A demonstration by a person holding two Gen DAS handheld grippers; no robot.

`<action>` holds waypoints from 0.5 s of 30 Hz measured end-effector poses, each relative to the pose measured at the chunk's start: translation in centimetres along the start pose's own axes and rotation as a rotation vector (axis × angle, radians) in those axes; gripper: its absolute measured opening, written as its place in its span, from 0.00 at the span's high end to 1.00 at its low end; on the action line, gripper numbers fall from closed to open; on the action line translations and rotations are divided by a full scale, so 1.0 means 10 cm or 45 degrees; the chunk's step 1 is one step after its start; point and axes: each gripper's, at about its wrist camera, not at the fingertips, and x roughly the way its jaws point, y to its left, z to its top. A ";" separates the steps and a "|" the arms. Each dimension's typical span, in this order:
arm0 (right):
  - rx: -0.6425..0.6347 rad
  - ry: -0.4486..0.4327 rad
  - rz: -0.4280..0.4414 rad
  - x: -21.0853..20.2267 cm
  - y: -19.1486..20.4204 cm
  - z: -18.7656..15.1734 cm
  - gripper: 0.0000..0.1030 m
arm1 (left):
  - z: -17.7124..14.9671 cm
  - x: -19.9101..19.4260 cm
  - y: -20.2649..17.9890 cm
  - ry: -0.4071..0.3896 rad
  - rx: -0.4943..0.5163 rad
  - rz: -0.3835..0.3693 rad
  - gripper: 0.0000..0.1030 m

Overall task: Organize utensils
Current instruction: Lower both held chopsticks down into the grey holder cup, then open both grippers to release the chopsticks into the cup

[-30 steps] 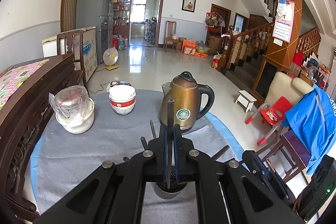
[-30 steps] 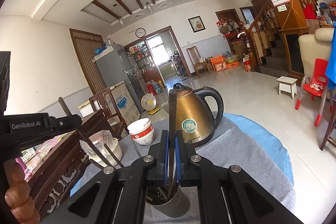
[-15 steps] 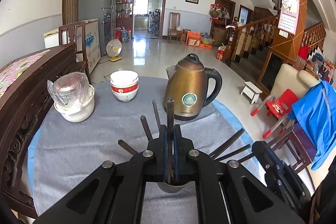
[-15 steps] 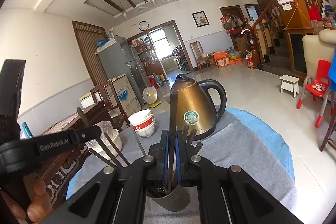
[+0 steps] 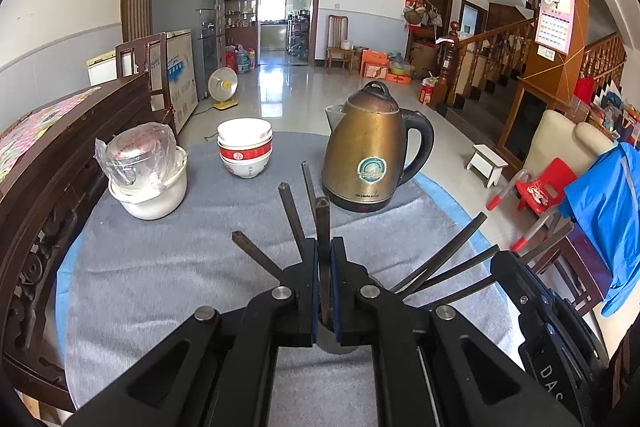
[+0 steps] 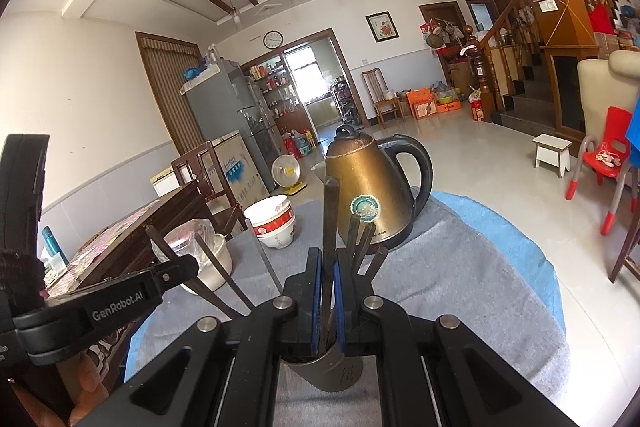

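My left gripper (image 5: 324, 291) is shut on a dark chopstick (image 5: 322, 227) that stands upright with its lower end in a grey metal holder cup (image 5: 340, 347) just below the jaws. Several other dark chopsticks (image 5: 294, 219) fan out of the cup. My right gripper (image 6: 327, 299) is shut on another dark chopstick (image 6: 330, 215), also upright over the same holder cup (image 6: 326, 371). The left gripper's body (image 6: 104, 307) shows at the left of the right wrist view. The right gripper's body (image 5: 552, 339) shows at the lower right of the left wrist view.
A brass electric kettle (image 5: 370, 155) stands behind the cup on the grey cloth (image 5: 160, 267). Stacked red and white bowls (image 5: 245, 147) and a white pot with a bagged lid (image 5: 148, 175) stand at the back left. A dark wooden cabinet (image 5: 40, 163) borders the table's left.
Both grippers have lowered and tilted down toward the cup with their chopsticks. More of the fanned chopsticks and the cup now show.
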 end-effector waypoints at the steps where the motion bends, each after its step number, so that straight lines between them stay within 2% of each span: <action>1: -0.002 0.001 -0.001 0.00 0.00 0.01 0.94 | -0.01 0.00 0.00 0.002 -0.001 0.001 0.94; 15: -0.005 0.042 0.004 0.07 0.03 -0.04 0.93 | -0.06 -0.01 0.05 -0.016 0.038 0.031 0.92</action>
